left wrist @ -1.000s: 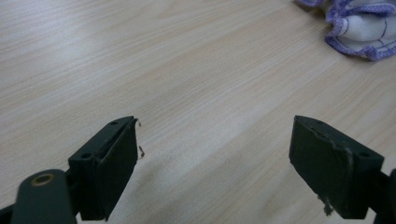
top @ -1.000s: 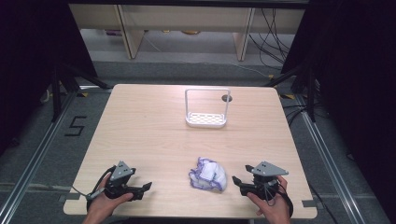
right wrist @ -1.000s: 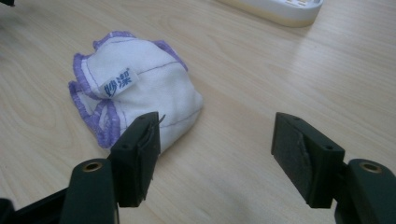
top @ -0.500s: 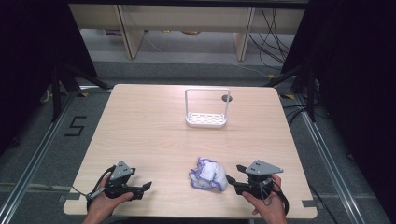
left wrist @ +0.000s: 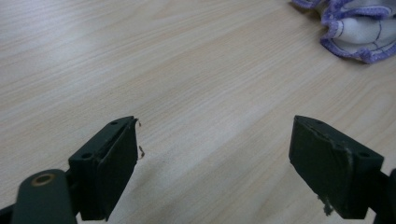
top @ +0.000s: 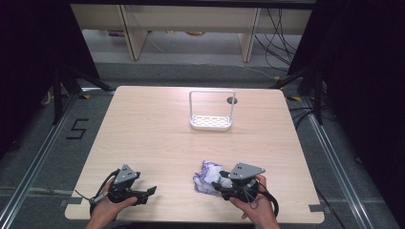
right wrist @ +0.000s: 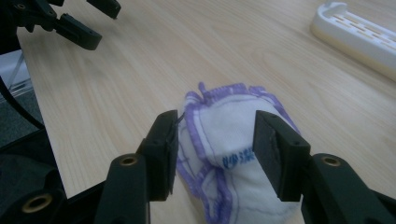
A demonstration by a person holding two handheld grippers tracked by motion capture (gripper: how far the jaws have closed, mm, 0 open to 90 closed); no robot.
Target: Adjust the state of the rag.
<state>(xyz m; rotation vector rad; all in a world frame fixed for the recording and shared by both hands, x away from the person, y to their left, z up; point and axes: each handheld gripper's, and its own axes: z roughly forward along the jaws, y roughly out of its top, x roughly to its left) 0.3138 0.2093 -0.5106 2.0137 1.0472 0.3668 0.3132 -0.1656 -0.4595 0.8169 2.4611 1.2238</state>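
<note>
One wooden table (top: 157, 143). One crumpled white cloth with purple edging (top: 208, 174), near the table's front edge. One white rack with an upright frame (top: 211, 122), toward the table's far edge. Two handheld grippers: left gripper (top: 150, 191) and right gripper (top: 215, 183), both at the table's front edge.

White rack (top: 210, 122) upright, far side of table (top: 143, 133).

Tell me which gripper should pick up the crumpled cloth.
Right. The right gripper already straddles the crumpled white, purple-edged cloth, its jaws just closing; the left gripper stands open, well apart from it.
</note>
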